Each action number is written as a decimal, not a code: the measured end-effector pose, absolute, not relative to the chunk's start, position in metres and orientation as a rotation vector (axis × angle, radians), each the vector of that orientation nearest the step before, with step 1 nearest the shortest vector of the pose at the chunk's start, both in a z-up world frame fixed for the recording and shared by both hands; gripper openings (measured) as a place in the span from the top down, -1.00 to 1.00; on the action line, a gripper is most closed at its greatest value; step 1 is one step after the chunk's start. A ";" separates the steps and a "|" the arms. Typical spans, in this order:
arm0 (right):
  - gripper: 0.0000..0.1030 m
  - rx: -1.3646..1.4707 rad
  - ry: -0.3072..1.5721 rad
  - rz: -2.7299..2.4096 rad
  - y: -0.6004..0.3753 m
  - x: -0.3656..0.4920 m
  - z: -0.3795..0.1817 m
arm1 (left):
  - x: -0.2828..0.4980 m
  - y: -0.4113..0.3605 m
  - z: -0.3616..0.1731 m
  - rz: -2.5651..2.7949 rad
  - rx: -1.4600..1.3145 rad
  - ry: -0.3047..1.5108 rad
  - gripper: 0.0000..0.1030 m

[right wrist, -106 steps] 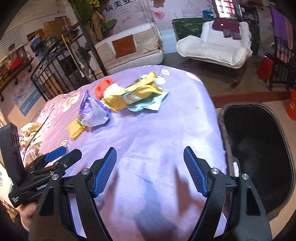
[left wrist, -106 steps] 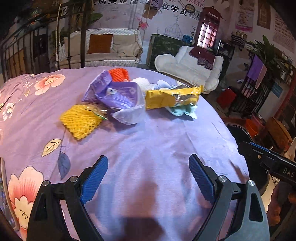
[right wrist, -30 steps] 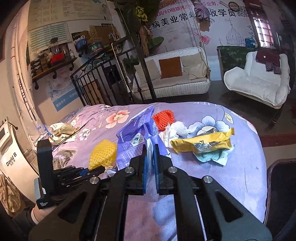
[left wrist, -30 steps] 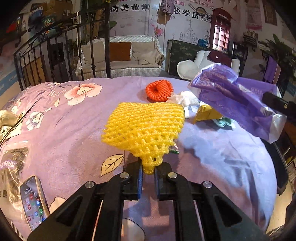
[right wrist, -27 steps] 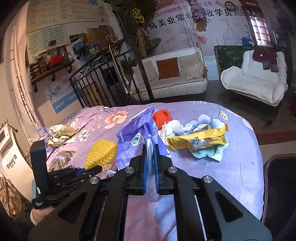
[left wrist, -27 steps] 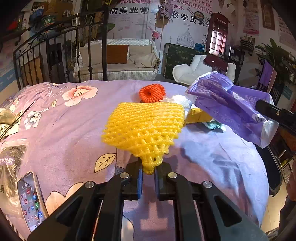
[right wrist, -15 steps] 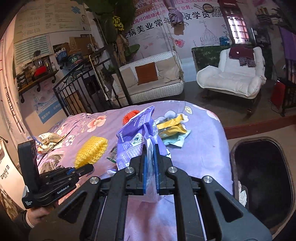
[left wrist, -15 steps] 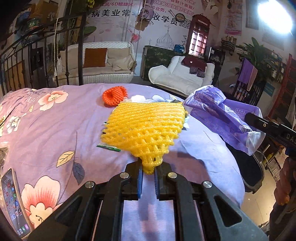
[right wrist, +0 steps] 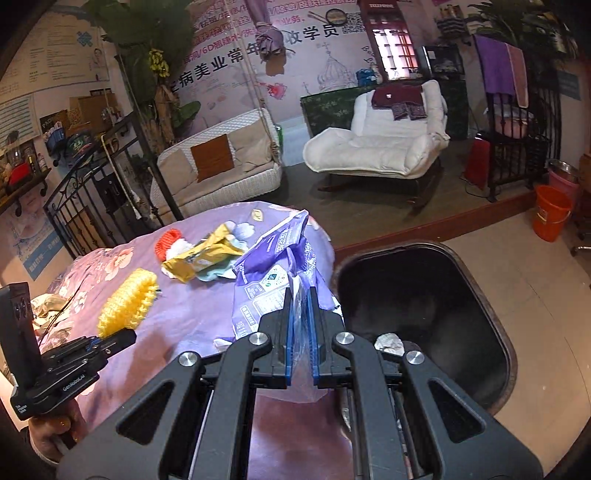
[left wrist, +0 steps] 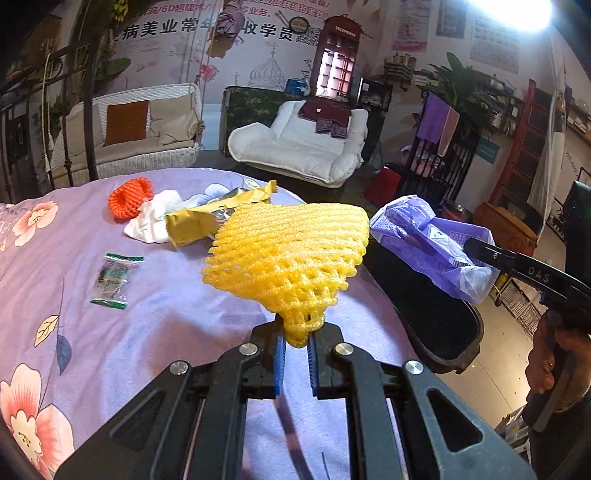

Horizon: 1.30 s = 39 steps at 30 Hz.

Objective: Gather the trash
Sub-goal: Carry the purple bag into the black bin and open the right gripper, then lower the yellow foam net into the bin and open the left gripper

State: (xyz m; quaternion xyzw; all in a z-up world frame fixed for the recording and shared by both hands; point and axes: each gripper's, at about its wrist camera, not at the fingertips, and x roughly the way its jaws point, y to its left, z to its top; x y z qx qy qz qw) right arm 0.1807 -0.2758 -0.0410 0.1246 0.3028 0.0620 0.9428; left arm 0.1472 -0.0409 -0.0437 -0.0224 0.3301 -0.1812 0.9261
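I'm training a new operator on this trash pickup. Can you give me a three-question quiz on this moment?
1. What does the left gripper hold?
2. True or false: the purple plastic bag lies loose on the bedspread.
3. Which stands beside the bed? A) black bin B) cardboard box C) wicker basket

Key:
1. The yellow foam net, pinched at its narrow end.
2. False: the right gripper is shut on it.
3. A

A lounge-like shop or salon: a white wicker swing sofa [left wrist: 125, 133], a white padded recliner [right wrist: 384, 147] and a wall poster with Chinese lettering [left wrist: 207, 29].
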 end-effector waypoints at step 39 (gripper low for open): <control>-0.12 0.382 0.971 -0.243 -0.365 0.239 -0.156 | 0.159 -0.154 -0.066 -0.663 0.119 0.771 0.79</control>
